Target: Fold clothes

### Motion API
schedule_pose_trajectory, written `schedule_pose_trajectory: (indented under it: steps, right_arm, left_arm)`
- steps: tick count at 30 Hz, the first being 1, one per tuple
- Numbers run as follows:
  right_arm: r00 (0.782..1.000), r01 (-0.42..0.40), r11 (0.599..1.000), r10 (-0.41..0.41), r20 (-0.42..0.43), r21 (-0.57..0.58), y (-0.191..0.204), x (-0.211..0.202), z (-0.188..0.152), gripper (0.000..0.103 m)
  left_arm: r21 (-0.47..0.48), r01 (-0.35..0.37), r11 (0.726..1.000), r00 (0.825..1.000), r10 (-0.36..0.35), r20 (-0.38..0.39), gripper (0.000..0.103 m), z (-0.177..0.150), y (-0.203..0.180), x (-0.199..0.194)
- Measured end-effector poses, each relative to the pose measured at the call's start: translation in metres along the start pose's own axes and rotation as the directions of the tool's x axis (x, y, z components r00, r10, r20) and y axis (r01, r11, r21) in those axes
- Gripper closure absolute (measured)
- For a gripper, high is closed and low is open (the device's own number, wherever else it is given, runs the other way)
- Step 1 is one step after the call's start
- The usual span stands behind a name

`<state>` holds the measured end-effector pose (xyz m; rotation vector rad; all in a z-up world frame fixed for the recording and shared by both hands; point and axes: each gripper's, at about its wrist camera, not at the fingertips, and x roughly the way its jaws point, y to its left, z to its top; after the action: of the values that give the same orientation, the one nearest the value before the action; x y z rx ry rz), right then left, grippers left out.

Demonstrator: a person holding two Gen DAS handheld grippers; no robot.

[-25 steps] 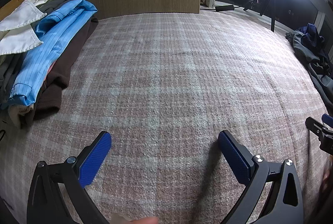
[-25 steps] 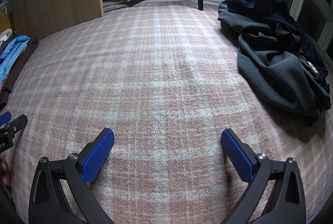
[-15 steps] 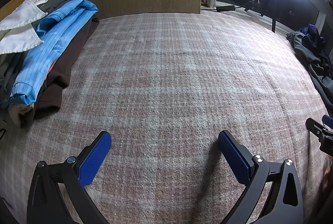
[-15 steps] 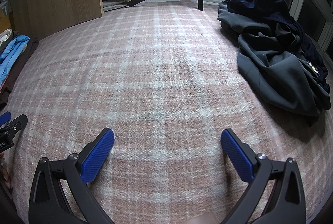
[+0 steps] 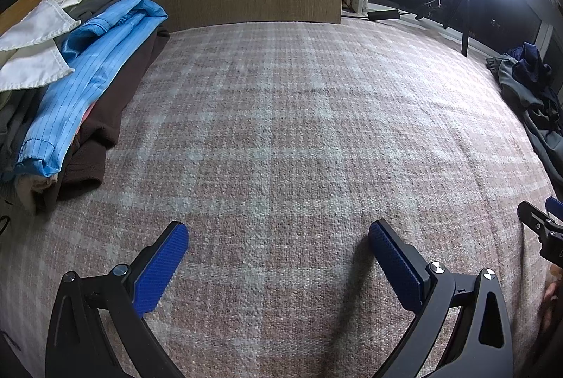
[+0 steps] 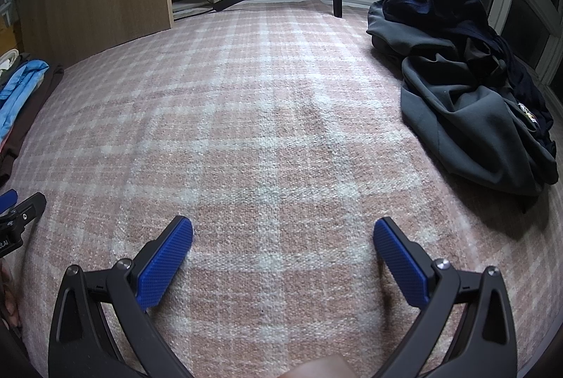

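Left gripper (image 5: 278, 237): fingers wide apart, nothing between, above pink plaid blanket (image 5: 281, 132); right gripper (image 6: 283, 234): fingers likewise wide apart, empty; folded stack of clothes (image 5: 70, 79) at far left, blue shirt on top; unfolded dark heap of clothes (image 6: 468, 89) at far right.

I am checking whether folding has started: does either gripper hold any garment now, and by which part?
Nothing is held. The left gripper and right gripper are both open over the bare plaid blanket.
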<state>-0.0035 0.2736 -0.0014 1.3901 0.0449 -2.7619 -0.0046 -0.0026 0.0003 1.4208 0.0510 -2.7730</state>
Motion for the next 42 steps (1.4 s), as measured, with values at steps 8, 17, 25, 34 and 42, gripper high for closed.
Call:
schedule_pose_trajectory:
  steps: [8,17,25,34,42]
  right_arm:
    - [1.000,0.002,1.000,-0.002,0.000,0.001,-0.001,0.000,0.000,0.000]
    - [1.000,0.005,1.000,-0.004,-0.019,0.007,-0.001,0.002,0.004,0.000]
    - [0.990,0.024,0.999,-0.018,-0.143,0.035,-0.003,0.000,0.011,0.000]
    - [0.996,0.090,0.995,-0.090,-0.011,0.040,-0.003,-0.073,0.019,0.000]
    - [0.992,0.097,0.994,-0.102,0.077,0.059,-0.006,-0.126,0.036,0.000]
  left_arm:
    - [-0.001,-0.001,1.000,1.000,0.001,0.000,0.000,0.000,0.000,0.000]
    - [-0.003,-0.007,1.000,1.000,0.007,-0.007,0.000,0.001,0.000,0.001]
    - [0.002,0.016,1.000,0.997,-0.016,-0.079,0.002,0.010,0.003,0.005]
    - [-0.070,0.148,0.986,0.986,-0.153,-0.072,0.005,0.020,0.027,-0.032]
    - [-0.033,0.192,0.981,0.981,-0.191,0.044,0.004,0.047,0.036,-0.095]
